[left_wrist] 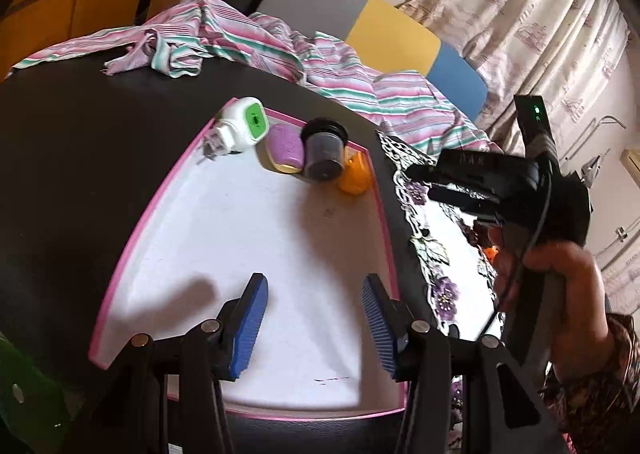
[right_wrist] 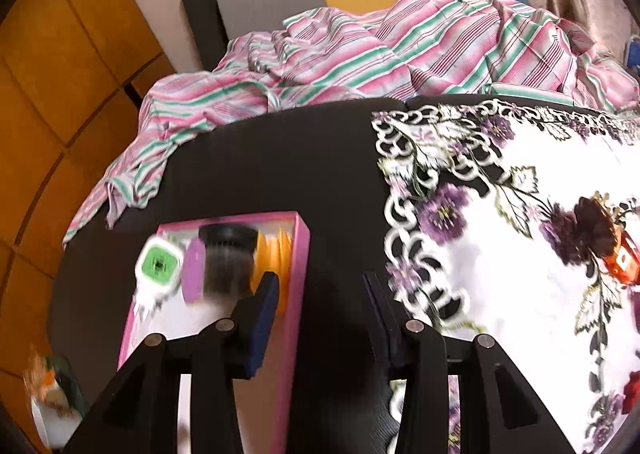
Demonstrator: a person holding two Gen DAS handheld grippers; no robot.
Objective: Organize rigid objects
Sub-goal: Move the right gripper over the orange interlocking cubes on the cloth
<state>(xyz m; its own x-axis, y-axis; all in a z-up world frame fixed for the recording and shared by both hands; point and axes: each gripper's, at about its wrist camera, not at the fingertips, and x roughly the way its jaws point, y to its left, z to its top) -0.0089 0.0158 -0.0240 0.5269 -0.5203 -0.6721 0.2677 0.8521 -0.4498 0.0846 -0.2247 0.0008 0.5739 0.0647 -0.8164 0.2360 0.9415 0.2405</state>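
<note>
— Where are your tongs right now?

— My left gripper (left_wrist: 314, 328) hangs over the near part of the tray (left_wrist: 384, 222), its blue pads spread with only white tray floor between them. My right gripper (right_wrist: 320, 318) is spread too and pinches nothing; under it lies the black table (right_wrist: 280, 158), between the tray's pink wall and the floral cloth (right_wrist: 520, 294).

— And the things you're sorting?

— Four sit in a row along the tray's far edge: a white plug (left_wrist: 240, 126) with a green face, a purple case (left_wrist: 285, 148), a dark jar (left_wrist: 324, 156) on its side, and an orange piece (left_wrist: 354, 176) in the corner. The case and jar touch (the right view is blurred, so I won't swear to more).

— Anything left outside?

— A small red-orange thing (right_wrist: 620, 262) lies on the cloth, well apart from the tray. A striped sheet (right_wrist: 360, 46) is bunched behind the table.
</note>
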